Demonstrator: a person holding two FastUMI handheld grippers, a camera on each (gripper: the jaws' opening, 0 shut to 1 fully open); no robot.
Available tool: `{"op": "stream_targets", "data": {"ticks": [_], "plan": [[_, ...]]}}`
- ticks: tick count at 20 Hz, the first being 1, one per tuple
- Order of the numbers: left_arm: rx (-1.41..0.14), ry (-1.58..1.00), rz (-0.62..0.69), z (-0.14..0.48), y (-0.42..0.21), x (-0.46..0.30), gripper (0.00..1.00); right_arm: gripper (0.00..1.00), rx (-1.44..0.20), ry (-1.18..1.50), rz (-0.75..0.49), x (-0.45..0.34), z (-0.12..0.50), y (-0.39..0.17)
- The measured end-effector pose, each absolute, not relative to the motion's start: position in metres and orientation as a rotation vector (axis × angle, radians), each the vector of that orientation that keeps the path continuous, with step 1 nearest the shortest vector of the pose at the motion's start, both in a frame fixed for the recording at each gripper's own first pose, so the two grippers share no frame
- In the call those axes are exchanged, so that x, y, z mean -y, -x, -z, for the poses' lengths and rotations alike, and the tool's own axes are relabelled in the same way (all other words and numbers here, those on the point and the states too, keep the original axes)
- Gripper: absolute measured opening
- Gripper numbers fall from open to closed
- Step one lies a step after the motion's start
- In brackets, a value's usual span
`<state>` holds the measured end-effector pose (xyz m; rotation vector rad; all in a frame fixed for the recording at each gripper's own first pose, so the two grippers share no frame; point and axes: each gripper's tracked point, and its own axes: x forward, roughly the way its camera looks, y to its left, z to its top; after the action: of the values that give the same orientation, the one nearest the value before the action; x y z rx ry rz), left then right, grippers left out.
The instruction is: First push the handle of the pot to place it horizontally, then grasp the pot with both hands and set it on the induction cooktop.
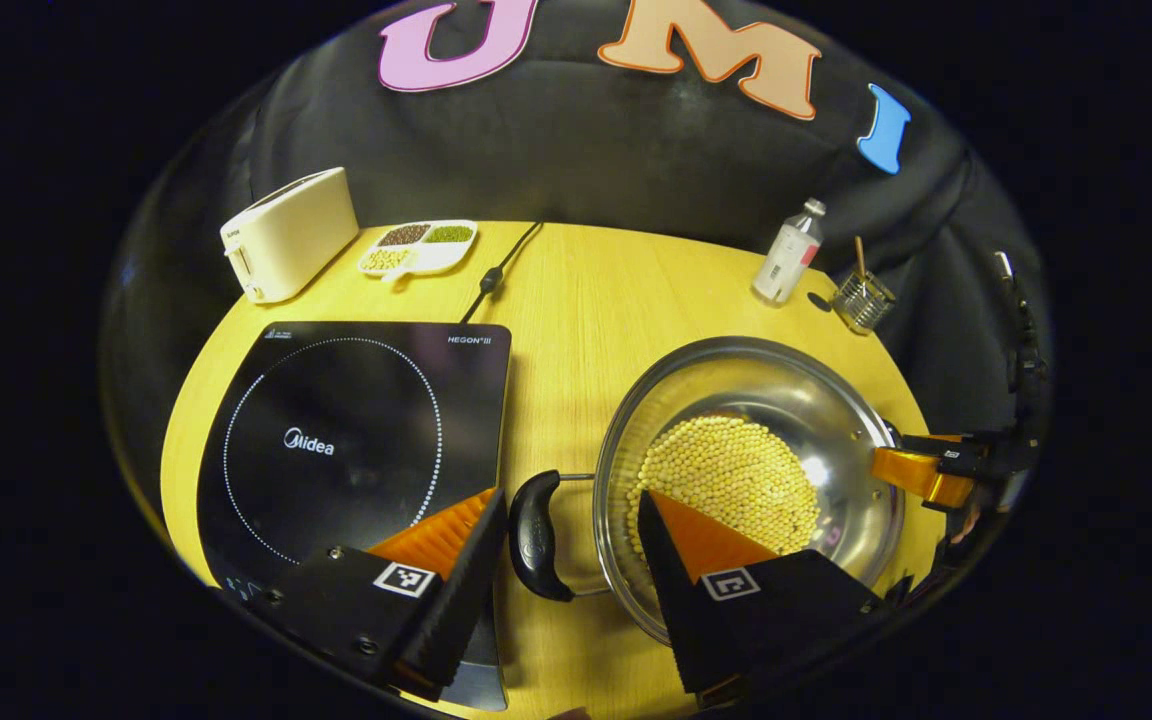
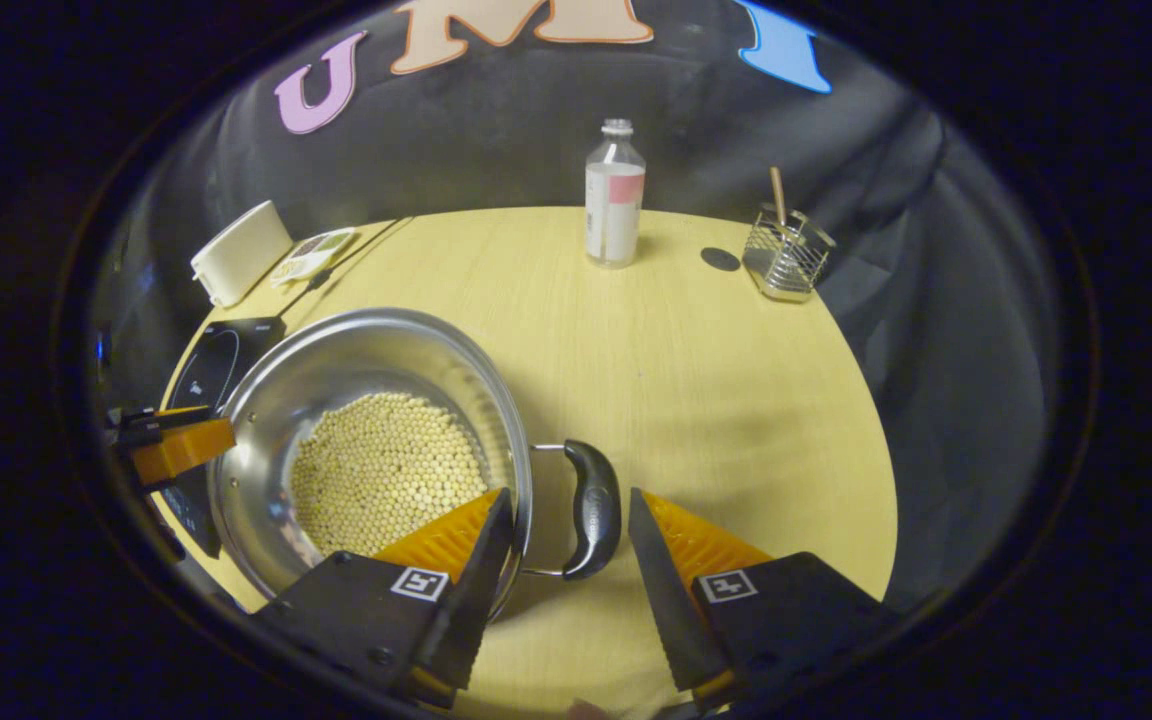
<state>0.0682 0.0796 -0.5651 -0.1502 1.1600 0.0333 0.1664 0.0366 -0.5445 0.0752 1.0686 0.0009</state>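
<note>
At the lower middle of the left gripper view, the left gripper (image 1: 571, 535) stands wide open with its two fingers either side of the pot's near black loop handle (image 1: 536, 537), neither finger pressing on it. The round stainless-steel pot (image 1: 816, 420), holding a heap of pale yellow beans (image 1: 726, 480), sits on the yellow wooden round table (image 1: 576, 290) at the lower right of that view, just beside the flat black induction cooktop (image 1: 356, 440) at the lower left and not on it. A cream toaster (image 1: 288, 233) and a white divided dish of grains (image 1: 418, 246) lie at the upper left; a clear plastic bottle (image 1: 788, 250) and a small wire basket (image 1: 862, 299) stand at the upper right.

At the bottom of the right gripper view, the right gripper (image 2: 566, 540) is likewise spread wide, its fingers flanking the pot's other black loop handle (image 2: 591, 508) without closing on it. The pot fills the lower left there, and the other gripper shows at the far left edge by the rim.
</note>
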Motion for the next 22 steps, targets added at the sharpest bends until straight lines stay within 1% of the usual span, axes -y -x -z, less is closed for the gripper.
{"op": "stream_targets", "data": {"ticks": [1, 2, 3, 4, 5, 6, 7, 8, 10, 11, 12, 13, 14, 15, 16, 17, 19, 20, 21, 22], "plan": [[-1.172, 0.156, -0.04, 0.57, -0.066, -0.079, 0.8, 0.77, -1.079, -0.081, 0.0, -0.038, 0.548, -0.166], [-1.179, 0.162, -0.044, 0.573, -0.065, -0.078, 0.8, 0.77, -1.082, -0.086, 0.005, -0.037, 0.549, -0.164], [-1.18, 0.158, -0.051, 0.574, -0.064, -0.08, 0.75, 0.77, -1.083, -0.088, 0.01, -0.037, 0.55, -0.165], [-1.169, 0.155, -0.048, 0.574, -0.068, -0.08, 0.77, 0.77, -1.079, -0.093, 0.01, -0.039, 0.55, -0.165], [-1.173, 0.147, -0.051, 0.576, -0.067, -0.081, 0.72, 0.77, -1.079, -0.086, 0.014, -0.04, 0.551, -0.166], [-1.172, 0.146, -0.053, 0.579, -0.069, -0.082, 0.69, 0.72, -1.08, -0.089, 0.008, -0.042, 0.551, -0.165], [-1.17, 0.149, -0.057, 0.579, -0.069, -0.082, 0.66, 0.72, -1.079, -0.079, 0.018, -0.042, 0.551, -0.165], [-1.167, 0.156, -0.059, 0.58, -0.07, -0.08, 0.66, 0.64, -1.081, -0.075, 0.025, -0.041, 0.554, -0.166], [-1.166, 0.149, -0.057, 0.583, -0.07, -0.077, 0.66, 0.64, -1.079, -0.089, 0.038, -0.04, 0.556, -0.169], [-1.161, 0.141, -0.052, 0.584, -0.071, -0.077, 0.66, 0.61, -1.084, -0.099, 0.041, -0.04, 0.556, -0.169], [-1.158, 0.133, -0.051, 0.585, -0.071, -0.076, 0.66, 0.6, -1.085, -0.112, 0.04, -0.04, 0.556, -0.168], [-1.155, 0.124, -0.049, 0.587, -0.071, -0.075, 0.68, 0.65, -1.086, -0.119, 0.033, -0.041, 0.557, -0.168], [-1.161, 0.114, -0.05, 0.587, -0.072, -0.075, 0.66, 0.6, -1.086, -0.129, 0.027, -0.04, 0.56, -0.167], [-1.168, 0.105, -0.044, 0.589, -0.072, -0.075, 0.66, 0.6, -1.086, -0.153, 0.028, -0.039, 0.555, -0.168], [-1.177, 0.106, -0.036, 0.59, -0.071, -0.074, 0.68, 0.57, -1.088, -0.176, 0.033, -0.041, 0.564, -0.169], [-1.174, 0.12, -0.028, 0.591, -0.072, -0.073, 0.65, 0.57, -1.09, -0.194, 0.034, -0.041, 0.563, -0.168], [-1.17, 0.165, -0.006, 0.591, -0.073, -0.071, 0.65, 0.57, -1.089, -0.221, 0.023, -0.042, 0.565, -0.164], [-1.169, 0.179, 0.008, 0.591, -0.074, -0.071, 0.62, 0.56, -1.082, -0.242, 0.022, -0.042, 0.567, -0.167], [-1.17, 0.19, 0.019, 0.591, -0.073, -0.071, 0.6, 0.52, -1.085, -0.251, 0.014, -0.043, 0.567, -0.166], [-1.163, 0.204, 0.025, 0.59, -0.073, -0.07, 0.59, 0.55, -1.08, -0.248, 0.01, -0.043, 0.567, -0.166]]}}
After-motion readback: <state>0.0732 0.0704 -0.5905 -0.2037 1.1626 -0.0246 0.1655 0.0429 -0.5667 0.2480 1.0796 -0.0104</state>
